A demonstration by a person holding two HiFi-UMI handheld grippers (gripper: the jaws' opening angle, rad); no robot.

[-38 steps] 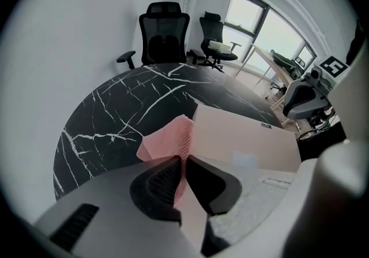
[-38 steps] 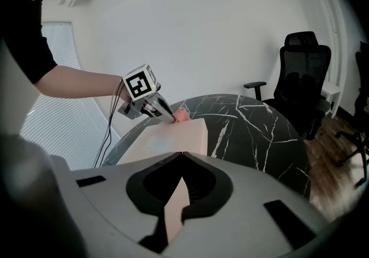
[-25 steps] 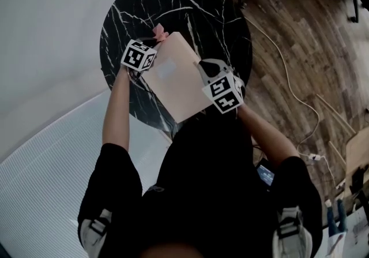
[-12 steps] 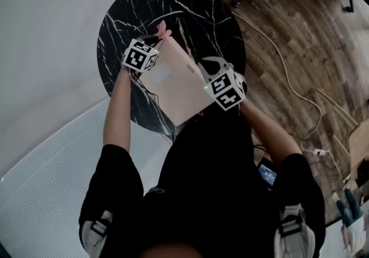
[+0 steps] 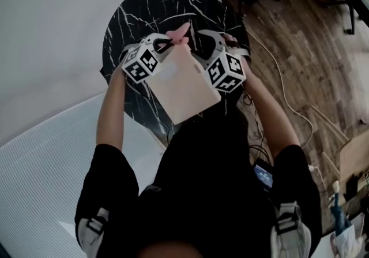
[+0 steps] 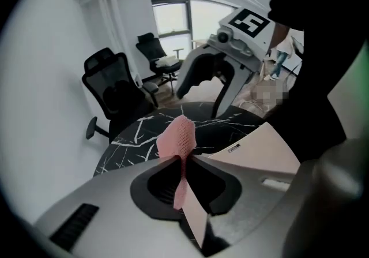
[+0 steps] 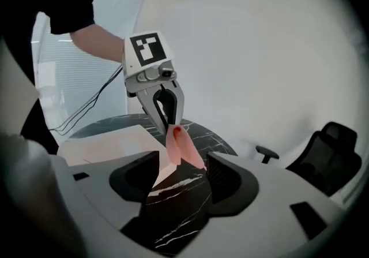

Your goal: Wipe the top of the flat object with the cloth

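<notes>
A flat beige board (image 5: 183,86) lies on the round black marble table (image 5: 132,14). My left gripper (image 5: 169,42) is at the board's far corner, shut on a small pink cloth (image 5: 180,34). In the left gripper view the cloth (image 6: 177,138) sticks up out of the closed jaws. My right gripper (image 5: 196,43) faces it from the right. Its jaws have just been opening and stand wide apart. In the right gripper view the cloth (image 7: 183,148) hangs from the left gripper (image 7: 165,113), just ahead of the right gripper (image 7: 181,173), and neither pad touches it.
Black office chairs (image 6: 115,86) (image 7: 328,147) stand beyond the table. A white cable (image 5: 288,101) runs over the wooden floor on the right. A pale ribbed mat (image 5: 40,182) lies at the lower left. The person's dark torso fills the lower head view.
Both grippers have risen, rolled and moved toward the board's far end. The right gripper has left the board's right edge and opened its jaws. The cloth stays in the left gripper.
</notes>
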